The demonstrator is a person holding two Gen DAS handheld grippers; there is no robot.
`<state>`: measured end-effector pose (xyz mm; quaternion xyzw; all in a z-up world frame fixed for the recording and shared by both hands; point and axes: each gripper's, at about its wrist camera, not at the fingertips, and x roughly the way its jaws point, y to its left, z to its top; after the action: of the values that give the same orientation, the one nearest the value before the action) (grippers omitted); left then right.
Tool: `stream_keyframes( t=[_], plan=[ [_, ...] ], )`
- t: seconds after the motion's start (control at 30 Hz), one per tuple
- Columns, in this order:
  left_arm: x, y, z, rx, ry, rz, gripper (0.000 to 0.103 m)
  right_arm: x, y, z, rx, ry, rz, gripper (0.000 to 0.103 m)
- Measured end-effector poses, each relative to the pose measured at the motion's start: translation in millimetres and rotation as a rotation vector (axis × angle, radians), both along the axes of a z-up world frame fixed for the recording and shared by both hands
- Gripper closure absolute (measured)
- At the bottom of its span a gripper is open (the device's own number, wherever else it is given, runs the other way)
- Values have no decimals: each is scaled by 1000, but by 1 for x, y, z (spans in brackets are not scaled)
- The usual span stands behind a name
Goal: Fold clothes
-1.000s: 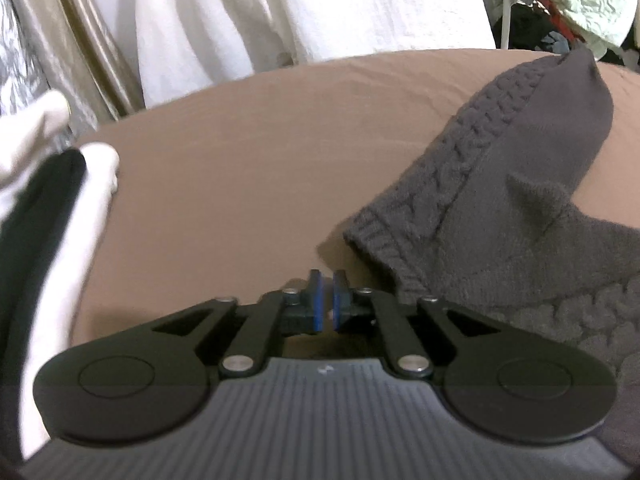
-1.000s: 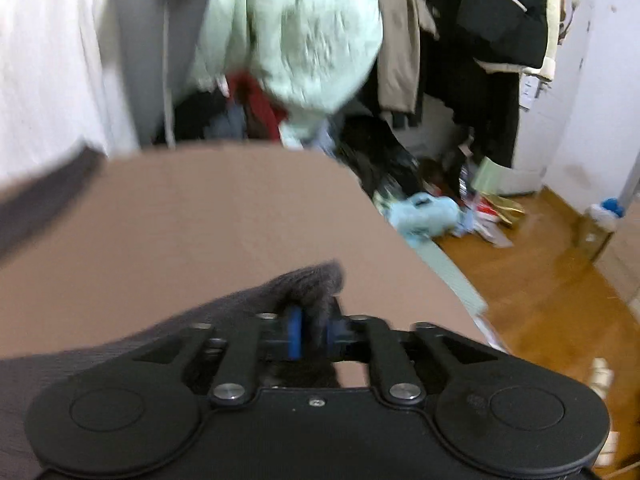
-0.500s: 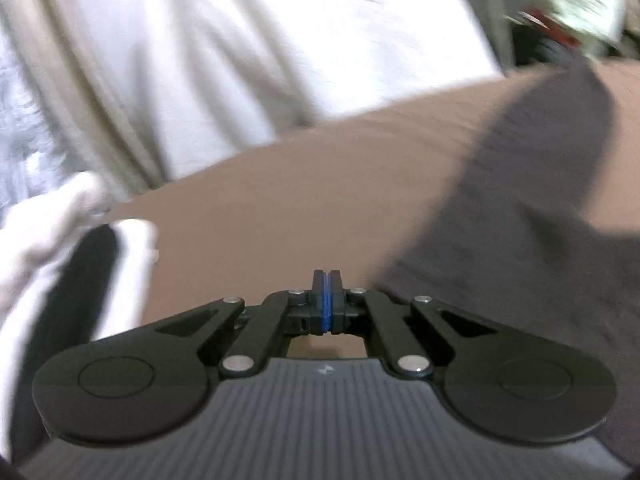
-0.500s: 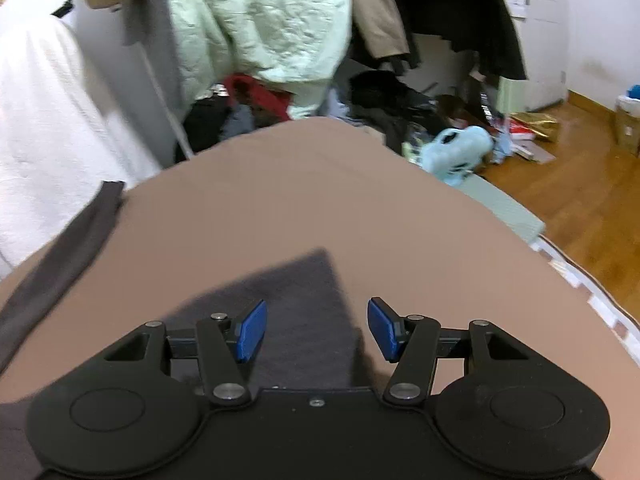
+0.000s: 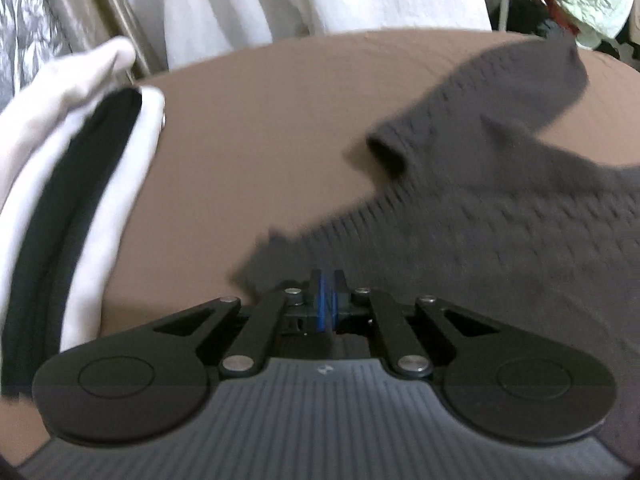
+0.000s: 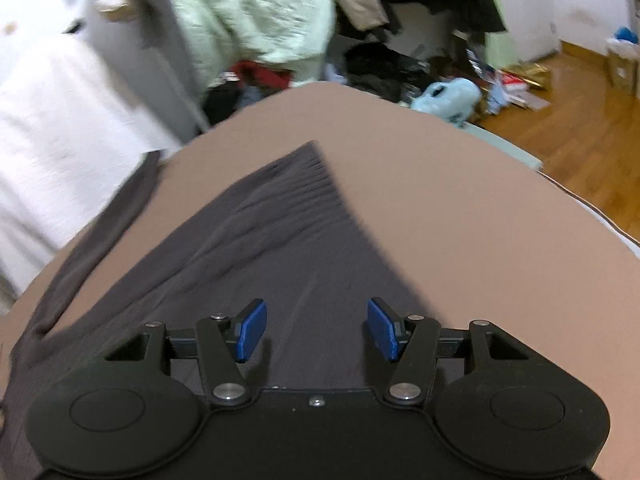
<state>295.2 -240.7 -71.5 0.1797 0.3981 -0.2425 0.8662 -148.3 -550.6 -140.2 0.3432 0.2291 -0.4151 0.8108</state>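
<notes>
We judge the fold to be only begun: the dark grey knitted sweater (image 5: 500, 216) lies spread over the brown bed sheet (image 5: 260, 120), one sleeve (image 5: 472, 120) thrown across its body, the rest loose and unsquared, so most of the folding is left. Our left tool (image 5: 327, 294) has its blue pads pressed together with no gap showing; a dark edge of the knit lies right at its tips, but through the blur we cannot tell whether any fabric is pinched between them. Our right tool (image 6: 316, 330) hangs wide open over the flat part of the same garment (image 6: 280, 240), holding nothing. The sweater is thick and soft, with a raised cable texture in the left view and a band of fine ribbing (image 6: 312, 176) running to a sharp corner at its far end in the right view. The sheet beneath is smooth and taut. At the left edge rests a white and black bundle of cloth (image 5: 72, 184), rounded and plump, well apart from the sweater.
</notes>
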Motion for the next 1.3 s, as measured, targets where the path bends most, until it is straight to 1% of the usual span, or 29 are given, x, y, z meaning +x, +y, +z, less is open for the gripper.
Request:
stream_keyframes(
  t=[0.03, 0.1, 0.13, 0.17, 0.23, 0.3, 0.4, 0.43, 0.5, 0.53, 0.57, 0.6, 0.63, 0.67, 0.73, 0.77, 0.8, 0.87, 0.9, 0.93, 0.97, 1.0, 1.03, 1.07, 1.1, 1.17, 1.23, 1.27, 1.3],
  plan=[
    [-10, 6, 0, 4, 16, -1, 94, -9, 16, 0, -11, 0, 16, 42],
    [-30, 17, -1, 11, 48, -2, 78, -31, 43, -4, -4, -3, 15, 42],
    [-39, 22, -1, 15, 65, -3, 64, -41, 54, -8, 12, 0, 9, 42],
    [-49, 28, -1, 18, 81, -3, 59, -50, 62, -14, 32, 7, 5, 42],
    [-68, 40, -4, 35, 114, 1, 59, -64, 74, -27, 77, 8, 4, 42],
    [-82, 51, -11, 64, 131, 22, 59, -72, 76, -41, 116, -26, 2, 41],
    [-91, 57, -8, 72, 135, 43, 59, -72, 65, -58, 130, -124, -31, 24],
    [-91, 58, -5, 71, 137, 47, 58, -67, 58, -61, 119, -137, -46, 16],
    [-93, 59, 2, 61, 145, 49, 57, -53, 45, -62, 82, -135, -77, 14],
    [-95, 61, 4, 50, 151, 47, 56, -46, 38, -63, 63, -134, -92, 23],
    [-96, 63, 6, 38, 157, 39, 53, -36, 33, -61, 25, -90, -109, 62],
    [-98, 64, 5, 35, 165, 38, 53, -28, 32, -55, -19, -25, -121, 89],
    [-99, 66, 3, 45, 173, 45, 53, -22, 32, -49, -56, 31, -128, 91],
    [-101, 69, 2, 54, 177, 51, 53, -21, 35, -40, -108, 63, -140, 92],
    [-109, 78, 1, 51, 188, 50, 53, -28, 48, -24, -224, 157, -173, 93],
    [-111, 83, -2, 38, 202, 49, 51, -32, 55, -16, -281, 212, -189, 93],
    [-113, 88, -7, 30, 221, 50, 50, -38, 54, -16, -294, 262, -184, 92],
    [-113, 94, -17, 33, 266, 53, 50, -41, 36, -38, -181, 313, -97, 88],
    [-112, 96, -22, 34, 285, 57, 50, -40, 34, -42, -156, 328, -92, 88],
    [-112, 98, -25, 32, 301, 60, 50, -38, 38, -41, -162, 339, -121, 83],
    [-112, 100, -25, 24, 311, 65, 49, -36, 42, -40, -168, 349, -149, 65],
    [-113, 103, -23, 14, 321, 70, 49, -33, 47, -38, -173, 360, -178, 58],
    [-114, 107, -20, -4, 330, 68, 48, -31, 51, -37, -179, 371, -207, 52],
    [-116, 111, -17, -30, 341, 63, 45, -32, 58, -32, -176, 345, -209, 52],
    [-118, 116, -14, -59, 354, 60, 43, -34, 69, -23, -176, 286, -164, 52],
    [-121, 128, -13, -105, 385, 69, 40, -34, 98, -10, -182, 197, -6, 52],
    [-122, 132, -16, -129, 422, 63, 40, -24, 122, 3, -154, 112, 204, 50],
    [-122, 131, -17, -139, 442, 53, 40, -18, 132, 7, -119, 68, 316, 45],
    [-123, 128, -19, -149, 464, 39, 40, -11, 143, 9, -76, 26, 429, 44]
  ],
)
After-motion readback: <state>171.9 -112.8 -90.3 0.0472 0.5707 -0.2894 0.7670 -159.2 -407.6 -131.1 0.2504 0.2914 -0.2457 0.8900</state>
